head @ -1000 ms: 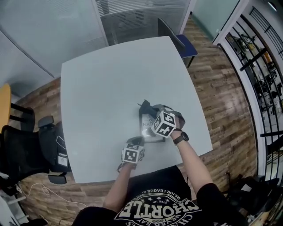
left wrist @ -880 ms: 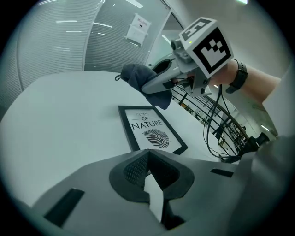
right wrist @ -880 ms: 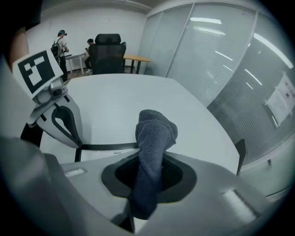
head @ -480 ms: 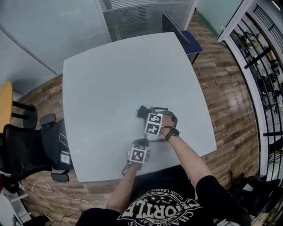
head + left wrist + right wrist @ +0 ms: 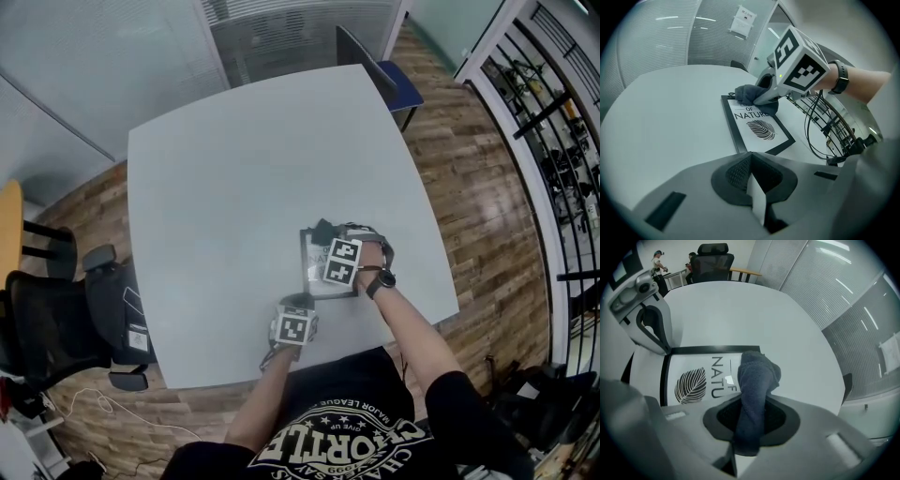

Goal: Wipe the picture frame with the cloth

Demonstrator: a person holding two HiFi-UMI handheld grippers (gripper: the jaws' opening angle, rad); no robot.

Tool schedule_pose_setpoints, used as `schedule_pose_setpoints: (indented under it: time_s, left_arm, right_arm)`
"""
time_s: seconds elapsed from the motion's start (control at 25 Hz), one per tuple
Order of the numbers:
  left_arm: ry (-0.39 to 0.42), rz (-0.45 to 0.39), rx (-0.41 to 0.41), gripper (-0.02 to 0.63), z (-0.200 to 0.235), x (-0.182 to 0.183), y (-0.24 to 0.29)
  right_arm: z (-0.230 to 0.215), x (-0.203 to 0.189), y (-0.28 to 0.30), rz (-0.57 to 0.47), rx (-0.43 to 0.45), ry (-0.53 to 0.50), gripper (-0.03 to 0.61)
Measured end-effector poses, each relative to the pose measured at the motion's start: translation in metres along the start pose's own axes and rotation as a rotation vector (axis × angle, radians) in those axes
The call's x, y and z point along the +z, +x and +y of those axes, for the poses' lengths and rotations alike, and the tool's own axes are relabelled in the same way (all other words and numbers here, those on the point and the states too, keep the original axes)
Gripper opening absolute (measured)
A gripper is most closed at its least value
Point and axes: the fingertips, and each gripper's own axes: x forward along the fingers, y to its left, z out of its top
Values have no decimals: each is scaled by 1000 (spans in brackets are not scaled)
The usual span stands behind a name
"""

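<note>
A black-rimmed picture frame (image 5: 310, 265) with a leaf print lies flat on the white table (image 5: 234, 178) near its front right. It also shows in the left gripper view as the picture frame (image 5: 757, 125) and in the right gripper view as the picture frame (image 5: 693, 380). My right gripper (image 5: 330, 237) is shut on a dark grey cloth (image 5: 757, 380), which rests on the frame's far end. The same cloth (image 5: 751, 95) hangs under the right gripper (image 5: 765, 96). My left gripper (image 5: 296, 302) is shut, its tip at the frame's near edge; the left gripper (image 5: 656, 331) touches the frame's corner.
A black office chair (image 5: 56, 319) stands left of the table and a blue chair (image 5: 389, 89) at its far side. The table's front edge (image 5: 309, 361) runs just behind my grippers. A metal railing (image 5: 553, 141) is at the right.
The right gripper swept the cloth to the left over the frame's far end, then back to the right. The left gripper stayed at the frame's near edge.
</note>
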Motion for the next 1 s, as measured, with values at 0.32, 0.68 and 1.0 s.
schedule_pose_setpoints:
  time_s: [0.32, 0.68, 1.0]
  left_arm:
    - [14, -6, 19, 6, 7, -3, 5]
    - [5, -29, 10, 6, 7, -1, 4]
    - [0, -37, -1, 5, 5, -2, 3]
  right_arm:
    - [-5, -40, -7, 22, -26, 80, 77]
    - [3, 24, -26, -120, 0, 137, 78]
    - [25, 82, -16, -168, 47, 48, 78]
